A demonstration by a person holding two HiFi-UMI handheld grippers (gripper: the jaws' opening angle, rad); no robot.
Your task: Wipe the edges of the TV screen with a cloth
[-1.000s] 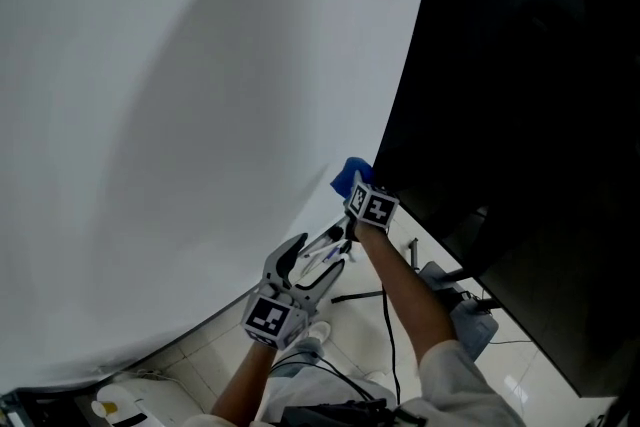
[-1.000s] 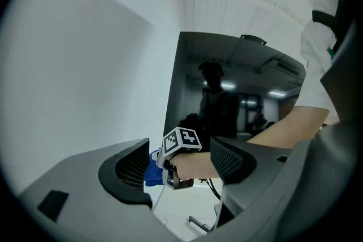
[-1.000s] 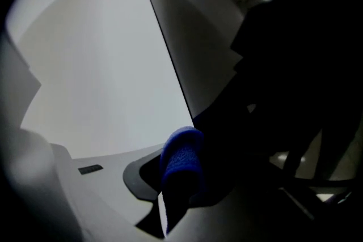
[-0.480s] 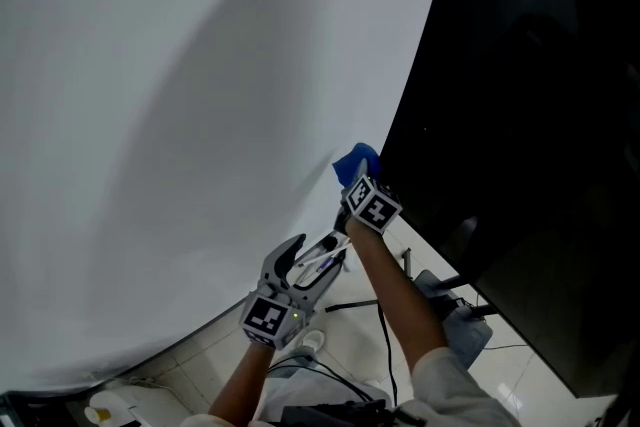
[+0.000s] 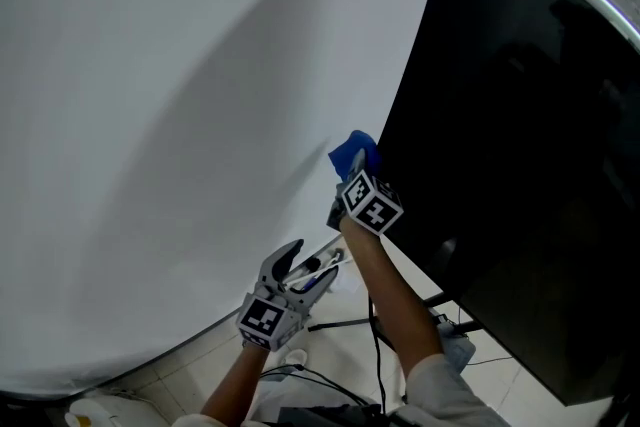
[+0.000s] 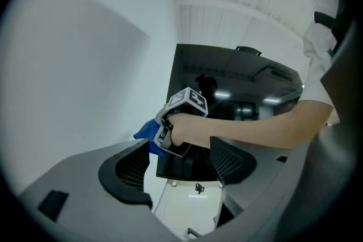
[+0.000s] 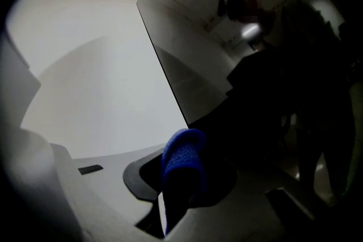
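a nubbly blue cloth point(image 7: 182, 164), bunched into a rounded wad, is clenched in the right gripper's point(image 5: 352, 173) fingers and pressed on the left edge of the tv screen point(image 5: 520, 175), low down (the screen is a flat, glossy black panel). a plain white wall point(image 5: 150, 115) stands beside it, with pale tiled floor point(image 5: 180, 370) below. in the head view that edge slants up and to the right. the left gripper point(image 5: 318, 265) hangs lower, fingers spread and empty.

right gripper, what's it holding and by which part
The right gripper is shut on a blue cloth, pinched at its lower part; the folded top sticks out beyond the jaws by the edge of the TV. The left gripper holds nothing.
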